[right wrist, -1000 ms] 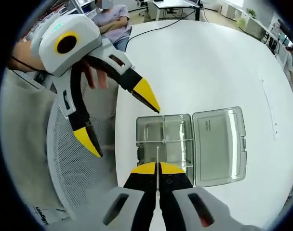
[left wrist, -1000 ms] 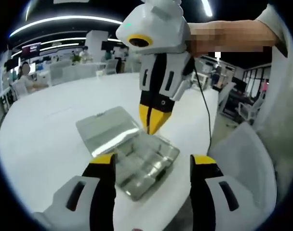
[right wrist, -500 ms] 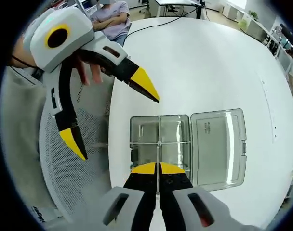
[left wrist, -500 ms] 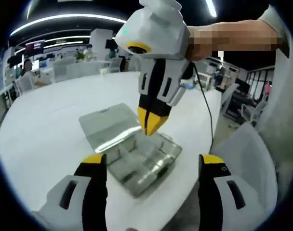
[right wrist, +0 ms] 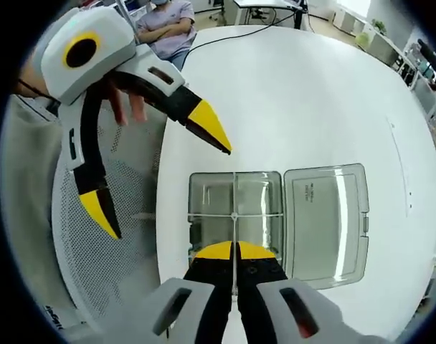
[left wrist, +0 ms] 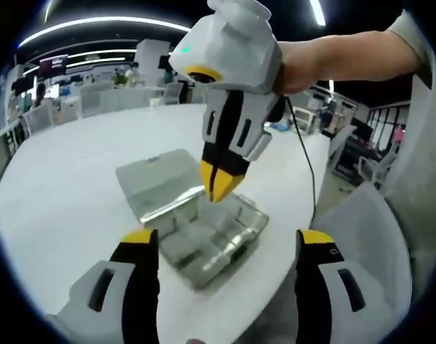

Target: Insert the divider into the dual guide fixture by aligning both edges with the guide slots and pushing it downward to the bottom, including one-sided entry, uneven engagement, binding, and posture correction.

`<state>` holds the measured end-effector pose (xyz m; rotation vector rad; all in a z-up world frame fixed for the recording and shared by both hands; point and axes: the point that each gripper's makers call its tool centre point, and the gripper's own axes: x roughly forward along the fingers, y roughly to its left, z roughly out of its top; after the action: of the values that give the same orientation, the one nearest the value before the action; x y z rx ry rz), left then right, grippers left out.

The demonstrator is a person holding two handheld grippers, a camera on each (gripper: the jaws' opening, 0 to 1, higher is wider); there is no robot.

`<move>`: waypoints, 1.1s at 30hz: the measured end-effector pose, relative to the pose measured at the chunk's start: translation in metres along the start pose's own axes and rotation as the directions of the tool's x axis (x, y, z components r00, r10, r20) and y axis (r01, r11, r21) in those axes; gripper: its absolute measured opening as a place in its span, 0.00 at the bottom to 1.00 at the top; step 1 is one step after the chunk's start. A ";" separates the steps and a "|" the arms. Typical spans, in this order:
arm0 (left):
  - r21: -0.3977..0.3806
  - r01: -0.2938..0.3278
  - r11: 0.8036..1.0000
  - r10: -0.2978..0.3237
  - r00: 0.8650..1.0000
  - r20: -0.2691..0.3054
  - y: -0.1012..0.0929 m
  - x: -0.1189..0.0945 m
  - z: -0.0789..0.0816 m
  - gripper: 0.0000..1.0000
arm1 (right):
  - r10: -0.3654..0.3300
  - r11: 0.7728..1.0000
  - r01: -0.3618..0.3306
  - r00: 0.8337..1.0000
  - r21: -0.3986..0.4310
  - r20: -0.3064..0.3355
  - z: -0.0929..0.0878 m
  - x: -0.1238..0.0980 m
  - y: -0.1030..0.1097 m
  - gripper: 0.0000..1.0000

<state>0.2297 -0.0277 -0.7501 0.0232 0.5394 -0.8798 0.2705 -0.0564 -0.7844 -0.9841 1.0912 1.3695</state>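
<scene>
My right tongs (right wrist: 234, 250) are pressed together on the divider (right wrist: 234, 215), a thin clear sheet that I see edge-on as a pale line running forward from the yellow tips. In the right gripper view that line lies over the middle of the clear box (right wrist: 236, 215), straight ahead of the tips, and meets a cross rib inside it. I cannot tell how deep the sheet sits in the slots. The box stands near the edge of the round white surface (right wrist: 311, 93), and its lid (right wrist: 325, 218) lies folded flat to the right of my right tongs.

In the left gripper view my left tongs (left wrist: 221, 240) are spread wide with nothing between them, one yellow tip on each side of the box (left wrist: 214, 244). The right tongs (left wrist: 221, 183) come down from above with their tips closed, just over the far part of the box. From the right gripper view, the left tongs (right wrist: 157, 172) hang off to the left of the box, jaws gaping, apart from it.
</scene>
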 end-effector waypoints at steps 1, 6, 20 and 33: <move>-0.001 -0.001 1.000 0.001 1.000 -0.001 0.000 0.000 0.000 0.75 | -0.001 1.000 0.001 1.000 -0.002 0.002 0.000 0.001 0.000 0.00; -0.006 -0.003 1.000 0.003 1.000 -0.002 0.001 -0.001 -0.001 0.75 | -0.002 1.000 0.002 1.000 -0.006 -0.004 -0.001 0.003 -0.002 0.00; -0.006 -0.003 1.000 0.003 1.000 -0.006 0.002 0.001 0.000 0.75 | 0.007 1.000 -0.007 1.000 0.003 -0.004 -0.005 0.004 -0.003 0.00; -0.008 -0.003 1.000 0.003 1.000 -0.006 0.006 0.002 -0.002 0.74 | -0.004 1.000 0.004 1.000 -0.008 -0.001 -0.003 0.003 -0.005 0.00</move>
<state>0.2342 -0.0249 -0.7542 0.0190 0.5480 -0.8749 0.2747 -0.0589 -0.7889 -0.9924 1.0847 1.3715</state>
